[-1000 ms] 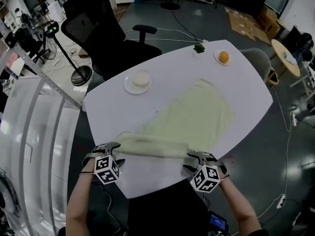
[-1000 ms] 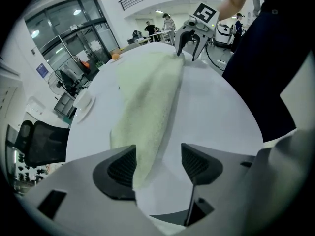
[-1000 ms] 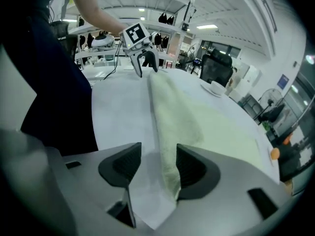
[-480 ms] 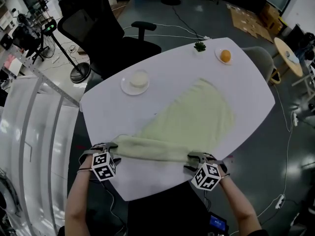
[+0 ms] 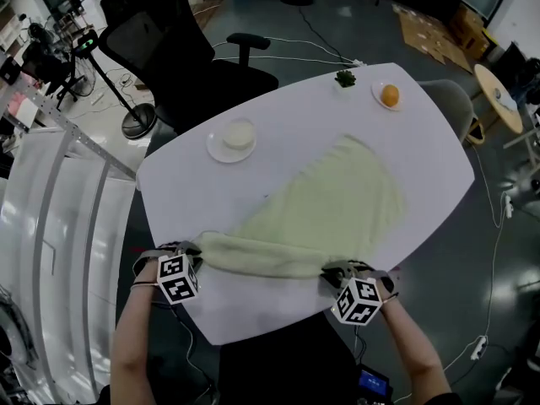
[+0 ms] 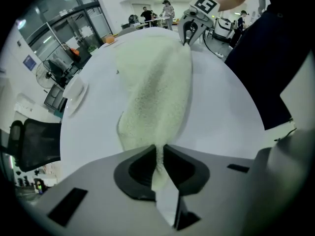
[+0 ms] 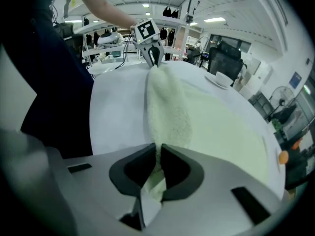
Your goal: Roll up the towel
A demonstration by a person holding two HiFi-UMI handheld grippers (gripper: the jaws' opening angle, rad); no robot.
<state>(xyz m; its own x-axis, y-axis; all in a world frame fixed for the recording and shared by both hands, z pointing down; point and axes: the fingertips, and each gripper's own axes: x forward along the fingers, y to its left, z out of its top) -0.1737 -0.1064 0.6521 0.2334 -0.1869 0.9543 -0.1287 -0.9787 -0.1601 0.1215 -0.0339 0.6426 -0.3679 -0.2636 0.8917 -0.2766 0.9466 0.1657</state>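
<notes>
A pale green towel [image 5: 329, 205] lies on the white table [image 5: 186, 175], its near end gathered into a thick roll [image 5: 261, 256] along the front edge. My left gripper [image 5: 196, 251] holds the roll's left end; its jaws have just been closing and now pinch the towel [image 6: 157, 87] between them. My right gripper [image 5: 336, 273] holds the roll's right end in the same way, its jaws also just closed on the towel [image 7: 170, 112]. In each gripper view the other gripper shows at the roll's far end.
A white plate with a pale round thing [image 5: 234, 138] sits at the table's back left. An orange on a small plate [image 5: 389, 96] and a green sprig [image 5: 344, 78] stand at the far edge. A black office chair [image 5: 169, 40] is behind the table.
Both grippers have closed onto the ends of the roll and sunk slightly toward the table. The roll has shifted a little toward the near edge.
</notes>
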